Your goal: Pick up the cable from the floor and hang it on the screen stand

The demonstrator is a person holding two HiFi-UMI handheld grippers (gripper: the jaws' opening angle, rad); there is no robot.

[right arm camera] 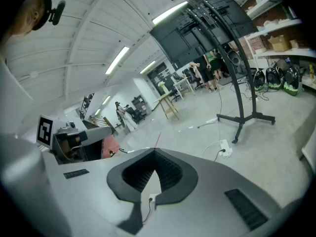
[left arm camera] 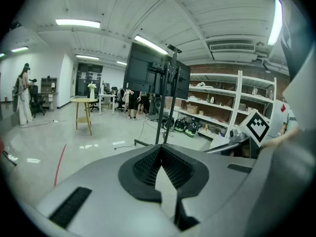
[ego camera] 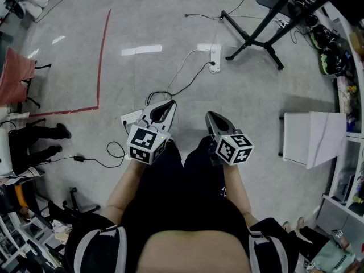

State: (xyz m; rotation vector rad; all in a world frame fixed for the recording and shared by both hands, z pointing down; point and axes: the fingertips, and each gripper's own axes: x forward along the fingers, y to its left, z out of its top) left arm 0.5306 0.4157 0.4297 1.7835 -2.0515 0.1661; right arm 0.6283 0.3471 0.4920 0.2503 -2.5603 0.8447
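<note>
My left gripper [ego camera: 169, 103] and right gripper [ego camera: 209, 115] are held side by side at waist height, both shut and empty. In the left gripper view the left gripper [left arm camera: 160, 148] has its tips meeting, and so does the right gripper [right arm camera: 154, 151] in its own view. A thin black cable [ego camera: 183, 87] lies on the floor ahead, running from a loop by my left gripper to a white power strip [ego camera: 215, 58]. Another black cable [ego camera: 111, 151] with an adapter lies at the lower left. The black screen stand [ego camera: 254, 37] is at the far right; the stand [right arm camera: 240, 90] carries a large screen [right arm camera: 205, 31].
A second white power strip [ego camera: 131, 118] lies just left of my left gripper. A white table [ego camera: 310, 139] and shelves [ego camera: 347, 169] line the right side. Red floor tape [ego camera: 101, 56], a red chair [ego camera: 16, 75] and someone's legs [ego camera: 42, 134] are at the left.
</note>
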